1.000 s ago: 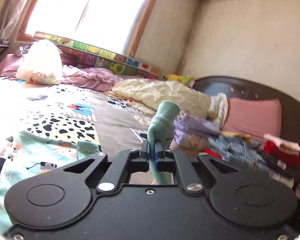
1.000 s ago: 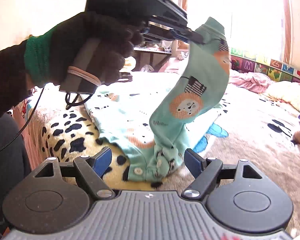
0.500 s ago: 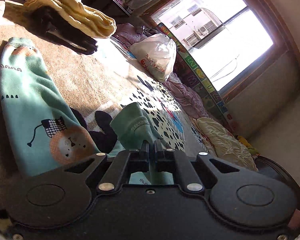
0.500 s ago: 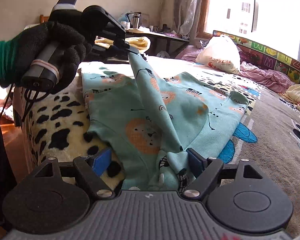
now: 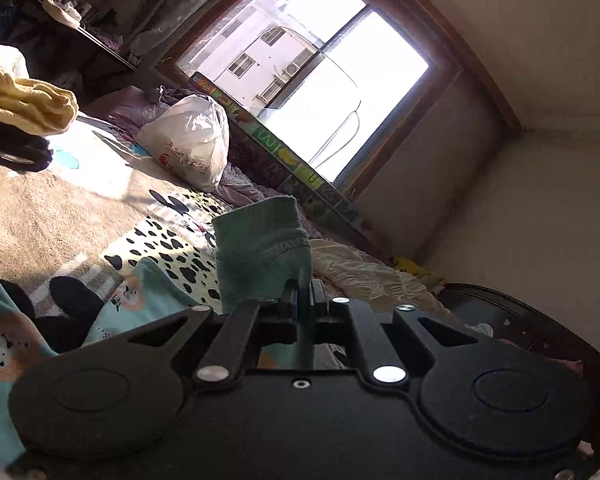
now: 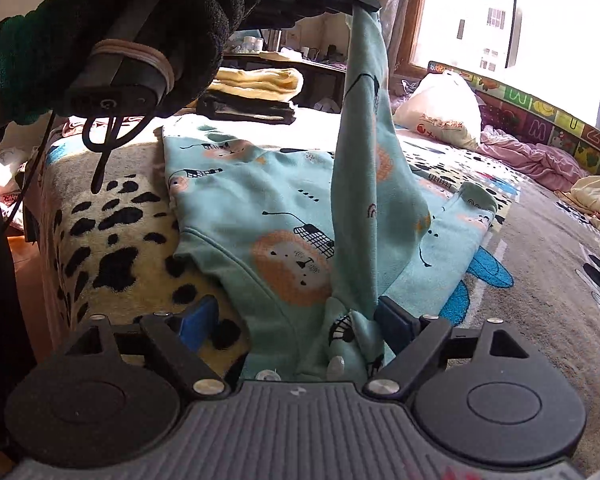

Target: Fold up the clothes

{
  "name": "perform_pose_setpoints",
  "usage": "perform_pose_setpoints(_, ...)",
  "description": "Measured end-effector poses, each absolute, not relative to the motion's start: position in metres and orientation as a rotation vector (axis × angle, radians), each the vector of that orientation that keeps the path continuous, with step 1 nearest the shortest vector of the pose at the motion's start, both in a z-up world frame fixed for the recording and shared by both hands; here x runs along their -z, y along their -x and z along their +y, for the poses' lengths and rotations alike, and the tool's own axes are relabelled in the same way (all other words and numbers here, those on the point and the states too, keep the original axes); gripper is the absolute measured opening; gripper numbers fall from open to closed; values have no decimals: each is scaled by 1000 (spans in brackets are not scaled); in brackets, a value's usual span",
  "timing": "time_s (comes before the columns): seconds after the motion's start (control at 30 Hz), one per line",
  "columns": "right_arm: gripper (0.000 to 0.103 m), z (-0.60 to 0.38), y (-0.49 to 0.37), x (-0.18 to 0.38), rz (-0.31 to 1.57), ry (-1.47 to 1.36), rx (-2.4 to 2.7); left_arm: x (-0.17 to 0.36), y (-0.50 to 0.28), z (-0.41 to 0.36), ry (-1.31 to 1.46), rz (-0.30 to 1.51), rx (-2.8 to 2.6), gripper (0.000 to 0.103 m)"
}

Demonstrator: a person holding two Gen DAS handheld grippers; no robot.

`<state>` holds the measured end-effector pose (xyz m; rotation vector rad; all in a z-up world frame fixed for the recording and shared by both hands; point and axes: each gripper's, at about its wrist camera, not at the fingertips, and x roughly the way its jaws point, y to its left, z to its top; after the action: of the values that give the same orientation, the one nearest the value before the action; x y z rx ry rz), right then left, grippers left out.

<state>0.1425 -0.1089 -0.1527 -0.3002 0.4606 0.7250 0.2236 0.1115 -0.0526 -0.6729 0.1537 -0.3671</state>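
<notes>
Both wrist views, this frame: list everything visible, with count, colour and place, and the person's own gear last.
Baby suit: one, mint green with lion print, flat on the bed, one leg lifted.
Blanket: one, cream with black spots, under the suit.
Plastic bag: one, white, near the window.
Folded towel: one, yellow, on a dark stack at the far bed edge.
Bedding: one heap, pink, below the window.
Alphabet mat: one, multicoloured, against the sill.
Left tongs: black, shut on the leg's cuff.
Right tongs: black, blue pads, open around the suit's snap end.
Glove: one, black, holding the left tongs.
</notes>
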Motion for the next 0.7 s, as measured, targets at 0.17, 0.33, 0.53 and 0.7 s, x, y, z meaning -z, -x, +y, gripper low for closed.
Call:
perform_pose_setpoints(0.17, 84, -129, -157, 131, 441, 214, -771, 44, -235, 74, 623, 120, 462, 4)
perform_pose_setpoints(0.33, 88, -146, -196, 115, 462, 48, -854, 53, -217, 79, 567, 153, 473, 4)
perform_pose_setpoints(0.53, 89, -129, -234, 115, 507, -31, -913, 74, -194, 131, 586, 173, 320, 4)
perform_pose_setpoints(0.7, 96, -101, -264, 136, 719, 18, -950, 114, -197, 168, 653, 265, 215, 4)
